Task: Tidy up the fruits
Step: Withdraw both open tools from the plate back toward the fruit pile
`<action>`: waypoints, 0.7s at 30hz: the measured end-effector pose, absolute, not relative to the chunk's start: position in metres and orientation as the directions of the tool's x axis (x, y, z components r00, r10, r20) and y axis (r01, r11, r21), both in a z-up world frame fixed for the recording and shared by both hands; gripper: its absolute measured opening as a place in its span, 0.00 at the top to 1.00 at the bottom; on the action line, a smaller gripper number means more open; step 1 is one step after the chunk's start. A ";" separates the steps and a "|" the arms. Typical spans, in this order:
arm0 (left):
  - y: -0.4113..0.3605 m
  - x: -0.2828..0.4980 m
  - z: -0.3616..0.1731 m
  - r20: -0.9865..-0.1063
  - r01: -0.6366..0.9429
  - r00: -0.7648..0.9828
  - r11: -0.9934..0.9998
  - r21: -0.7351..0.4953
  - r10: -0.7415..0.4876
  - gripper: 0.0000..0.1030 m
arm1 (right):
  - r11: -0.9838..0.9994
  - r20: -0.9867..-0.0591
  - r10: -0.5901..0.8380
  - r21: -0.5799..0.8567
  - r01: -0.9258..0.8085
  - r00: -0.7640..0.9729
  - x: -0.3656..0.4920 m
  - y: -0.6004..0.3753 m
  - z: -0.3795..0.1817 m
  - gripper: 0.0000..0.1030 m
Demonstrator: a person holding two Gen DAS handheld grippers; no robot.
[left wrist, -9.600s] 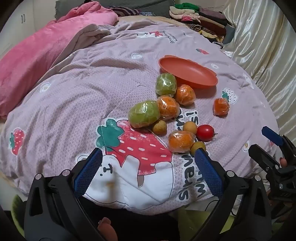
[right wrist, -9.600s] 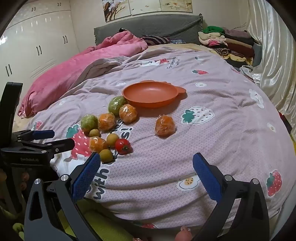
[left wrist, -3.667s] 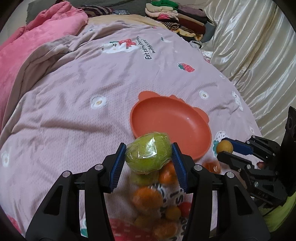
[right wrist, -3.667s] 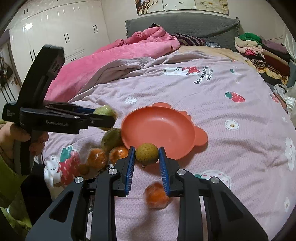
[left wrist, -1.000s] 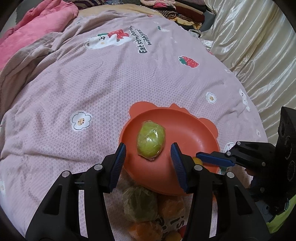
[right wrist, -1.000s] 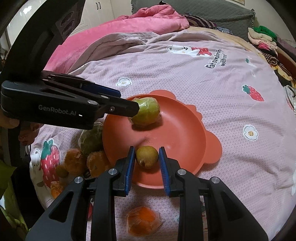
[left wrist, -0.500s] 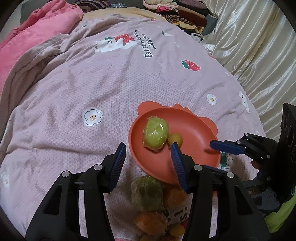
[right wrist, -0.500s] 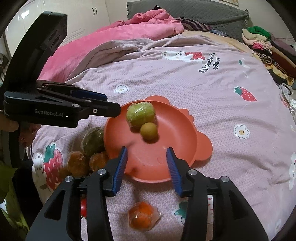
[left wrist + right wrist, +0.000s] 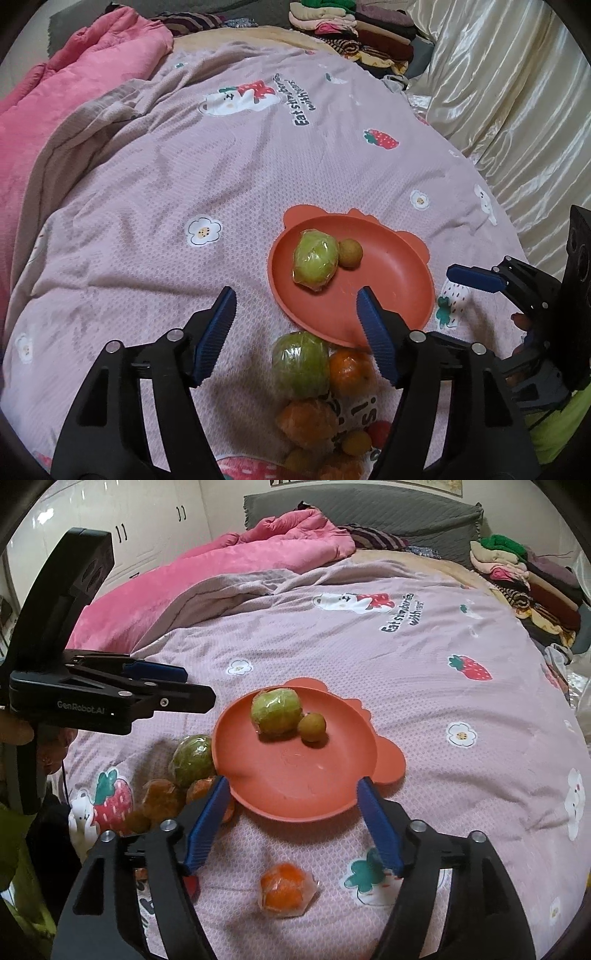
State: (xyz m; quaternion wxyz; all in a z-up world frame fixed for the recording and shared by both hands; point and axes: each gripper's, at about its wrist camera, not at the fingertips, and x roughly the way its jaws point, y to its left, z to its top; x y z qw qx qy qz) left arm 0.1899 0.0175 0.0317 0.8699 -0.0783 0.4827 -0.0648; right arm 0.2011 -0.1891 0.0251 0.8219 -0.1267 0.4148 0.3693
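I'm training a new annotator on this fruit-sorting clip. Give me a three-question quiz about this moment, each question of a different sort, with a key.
1. True or false: the orange plate holds exactly two fruits.
2. Which fruit lies alone on the quilt, nearest the right hand-held gripper? A) wrapped orange B) tomato C) wrapped green fruit
3. Fill in: on the plate, the small brown fruit sits beside the wrapped ____ fruit.

Key: 1 true. 2 A, the wrapped orange. 3 green.
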 end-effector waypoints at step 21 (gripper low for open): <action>0.020 0.155 0.056 -0.799 0.023 0.584 0.986 -0.164 -0.147 0.18 | 0.698 -0.725 0.529 0.076 -0.712 0.441 0.169 -0.198 0.055 0.10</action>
